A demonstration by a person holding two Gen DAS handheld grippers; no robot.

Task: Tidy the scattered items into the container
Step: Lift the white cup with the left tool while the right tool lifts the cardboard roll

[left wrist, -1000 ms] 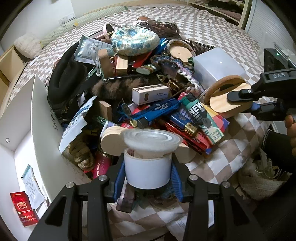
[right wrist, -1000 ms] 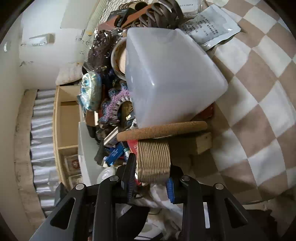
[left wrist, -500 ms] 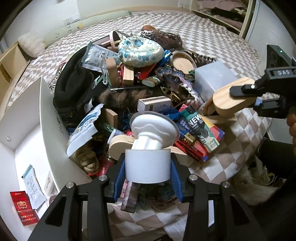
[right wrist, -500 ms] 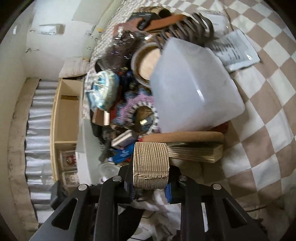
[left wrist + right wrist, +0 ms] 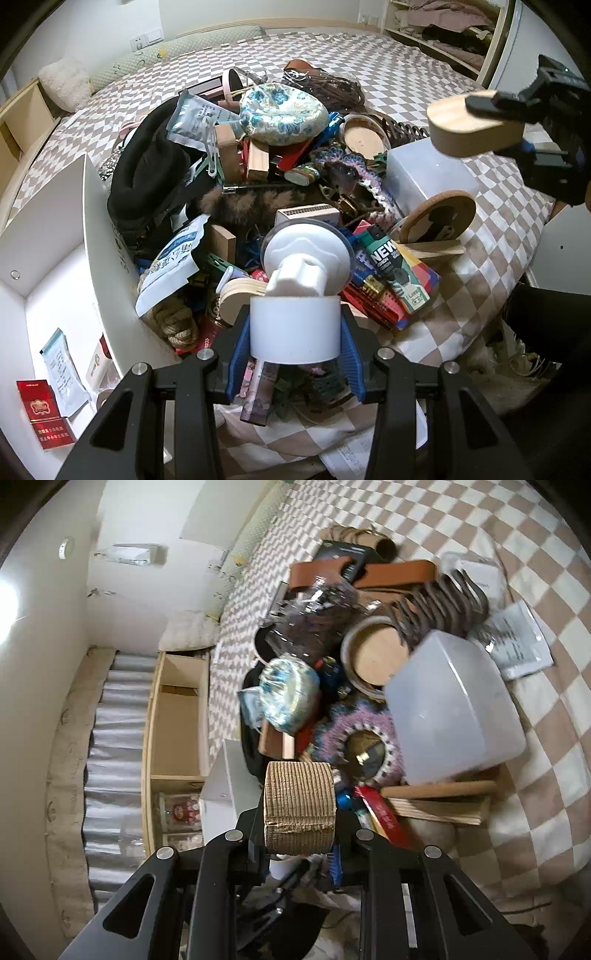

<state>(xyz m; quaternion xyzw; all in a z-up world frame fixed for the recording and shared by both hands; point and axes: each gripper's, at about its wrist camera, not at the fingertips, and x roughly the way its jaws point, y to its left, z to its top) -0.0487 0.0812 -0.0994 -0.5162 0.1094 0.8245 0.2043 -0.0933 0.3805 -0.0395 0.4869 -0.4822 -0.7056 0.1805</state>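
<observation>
Checkered bedspread (image 5: 424,62) under cluttered heap (image 5: 280,192)

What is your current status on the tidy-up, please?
Left gripper shut on white suction holder. Right gripper shut on wooden piece, clear above the pile. White container at left, unobstructed.

Smooth white plastic cup (image 5: 294,334), ribbed cardboard block (image 5: 299,806)
</observation>
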